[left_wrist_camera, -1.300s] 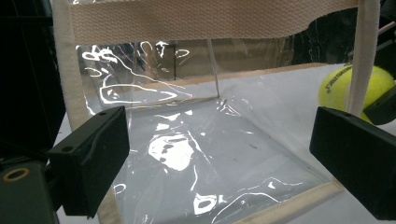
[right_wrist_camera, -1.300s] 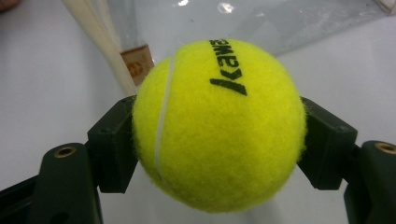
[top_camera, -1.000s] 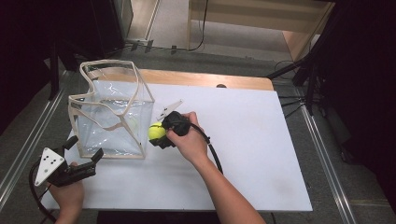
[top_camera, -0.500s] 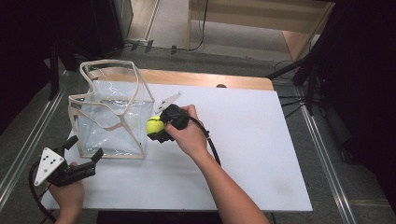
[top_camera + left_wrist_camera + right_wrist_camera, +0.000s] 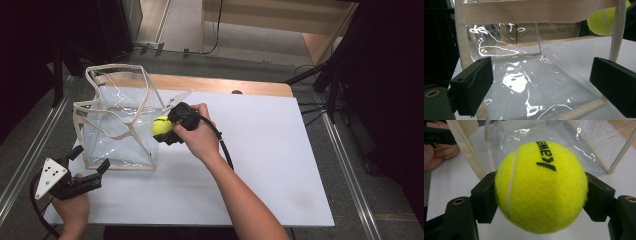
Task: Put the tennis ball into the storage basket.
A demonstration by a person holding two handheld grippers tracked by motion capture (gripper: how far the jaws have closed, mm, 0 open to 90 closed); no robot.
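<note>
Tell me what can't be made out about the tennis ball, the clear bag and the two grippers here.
- Tennis ball: its sides are hidden in the right gripper view by the right gripper, whose jaws clamp it.
- Tennis ball's print: too small in the high view.
- Clear bag: top cut off by the frame edge in the left gripper view; glare blurs its inside.
- Left gripper: jaws stand apart, tips small and dark in the high view.
</note>
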